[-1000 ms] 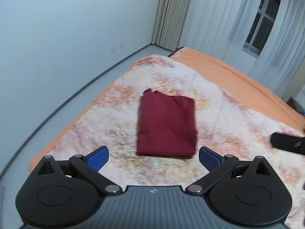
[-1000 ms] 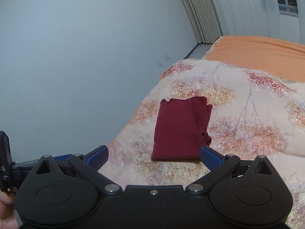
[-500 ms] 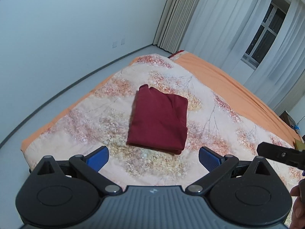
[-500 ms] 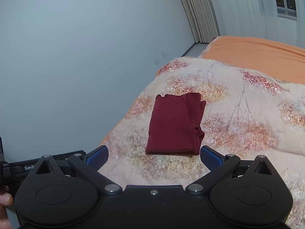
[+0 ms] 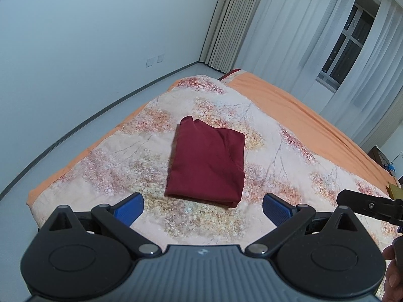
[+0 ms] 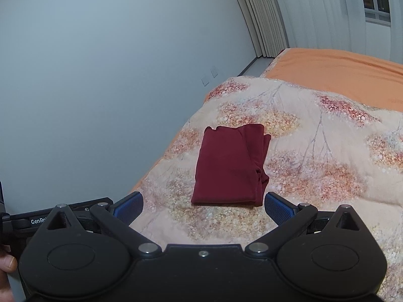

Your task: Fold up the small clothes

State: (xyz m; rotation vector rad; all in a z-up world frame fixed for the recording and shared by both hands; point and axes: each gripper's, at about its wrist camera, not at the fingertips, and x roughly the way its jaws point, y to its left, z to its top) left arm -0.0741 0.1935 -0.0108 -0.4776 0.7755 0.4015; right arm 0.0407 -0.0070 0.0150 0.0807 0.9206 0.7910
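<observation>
A dark red garment [image 5: 207, 162] lies folded into a neat rectangle on the floral quilt [image 5: 126, 156]; it also shows in the right wrist view [image 6: 230, 167]. My left gripper [image 5: 202, 207] is open and empty, held back above the quilt's near edge, apart from the garment. My right gripper [image 6: 202, 206] is open and empty, also held short of the garment. The right gripper's black body [image 5: 370, 205] shows at the right edge of the left wrist view.
The floral quilt [image 6: 314, 151] covers the near part of a bed with an orange sheet [image 5: 302, 115]. A white wall [image 5: 88, 37] and grey floor [image 5: 75, 136] lie to the left. Curtains [image 5: 289, 25] and a window [image 5: 347, 47] stand behind the bed.
Both grippers have pulled back and up from the folded garment, which now looks smaller and farther. The garment has not moved. Both grippers stayed open.
</observation>
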